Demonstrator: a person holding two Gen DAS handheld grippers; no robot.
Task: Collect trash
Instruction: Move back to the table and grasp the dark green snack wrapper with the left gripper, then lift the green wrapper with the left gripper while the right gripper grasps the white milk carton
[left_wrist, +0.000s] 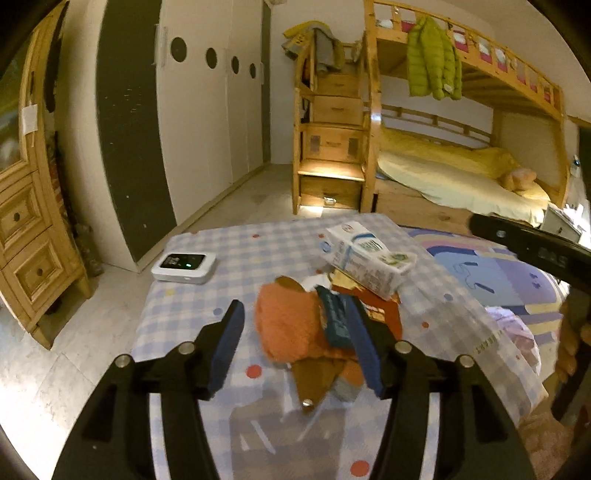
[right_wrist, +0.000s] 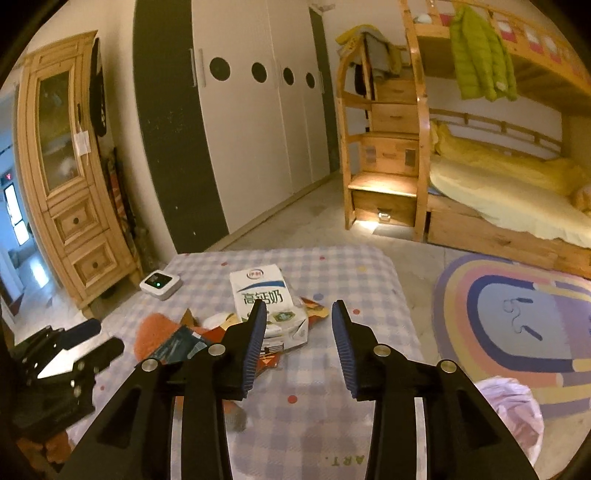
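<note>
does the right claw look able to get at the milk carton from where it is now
Probably yes: the right claw is open and empty, the milk carton lies on top of the wrappers just ahead, and nothing sits between them.

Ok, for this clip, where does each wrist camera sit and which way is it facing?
Left wrist: rides the left gripper, looking down over the checked pale-blue tablecloth at the fuzzy orange item; the right gripper shows at right, open.
Right wrist: rides the right gripper, facing the white-and-blue milk carton; the left gripper shows at left, open.
Shared: carton, small white device, wooden bunk bed.
</note>
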